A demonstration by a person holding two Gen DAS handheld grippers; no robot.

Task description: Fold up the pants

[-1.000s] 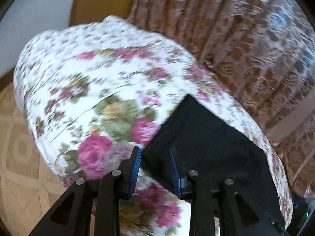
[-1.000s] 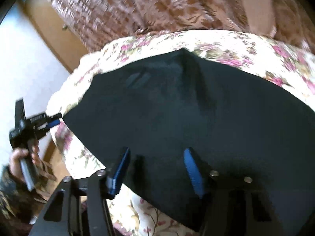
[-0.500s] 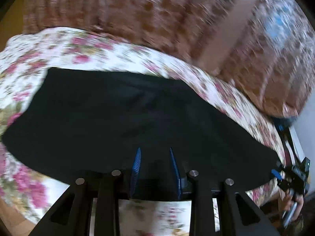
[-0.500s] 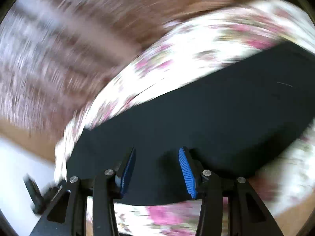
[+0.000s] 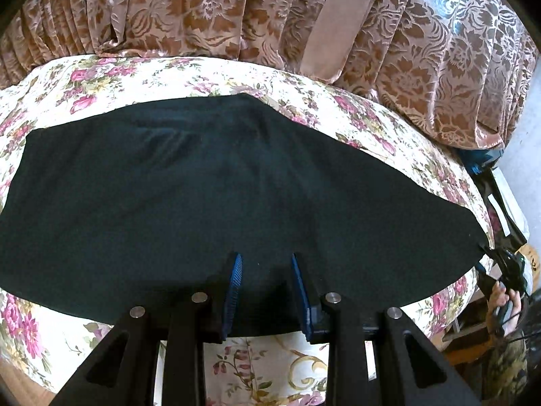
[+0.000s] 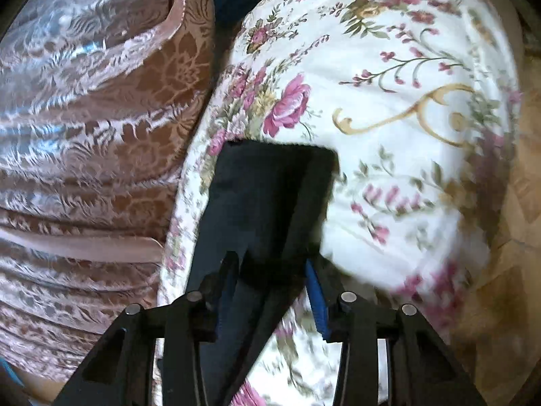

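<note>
Black pants (image 5: 209,182) lie flat and lengthwise across a floral bedspread (image 5: 135,77). My left gripper (image 5: 265,270) hovers over their near long edge with its jaws partly apart and nothing pinched between the blue pads. At the far right end of the pants a hand (image 5: 503,304) holds my right gripper (image 5: 487,253). In the right wrist view one black pant leg (image 6: 270,189) runs away to its hem. My right gripper (image 6: 270,277) sits over that leg and its jaws are closing. Black cloth is between the fingers, but the blur hides whether the pads press on it.
Brown patterned curtains (image 5: 236,10) hang close behind the bed. A dark object with white labels (image 5: 500,203) stands off the bed's right end. Tan tiled floor (image 6: 517,230) shows beyond the bedspread's edge (image 6: 405,118).
The left gripper swung from the pants' left corner to face their middle. The right gripper rolled and travelled along the pants to the leg end, and its jaws narrowed.
</note>
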